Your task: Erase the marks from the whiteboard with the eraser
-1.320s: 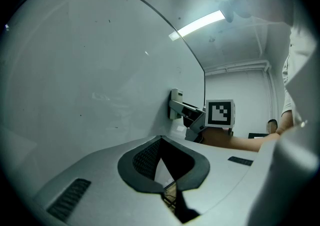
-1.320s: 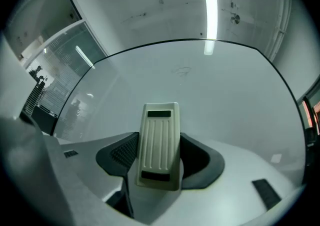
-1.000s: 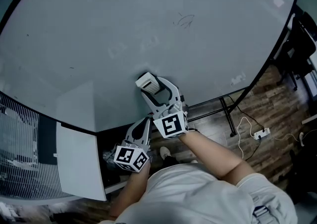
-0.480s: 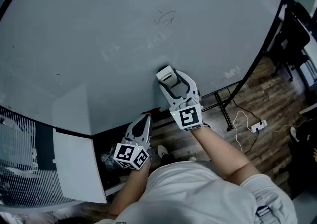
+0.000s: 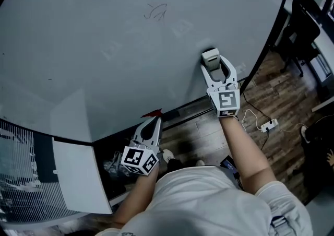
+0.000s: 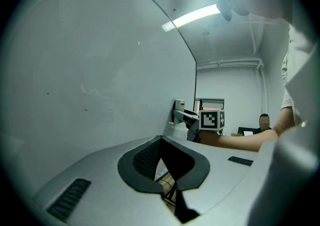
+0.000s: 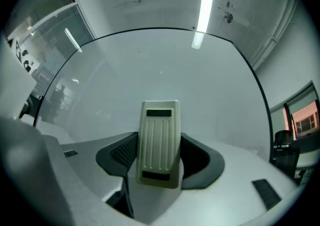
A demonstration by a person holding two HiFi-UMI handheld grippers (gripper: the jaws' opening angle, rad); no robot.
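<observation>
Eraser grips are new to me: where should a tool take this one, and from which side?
Pinch its two long edges, coming from the ribbed back, as the right tool does with the eraser: the body is narrow and straight-sided, and that leaves the opposite face free toward the whiteboard.

The whiteboard [image 5: 94,36] is cut off at top; its mark [image 5: 155,12] is illegibly small.
</observation>
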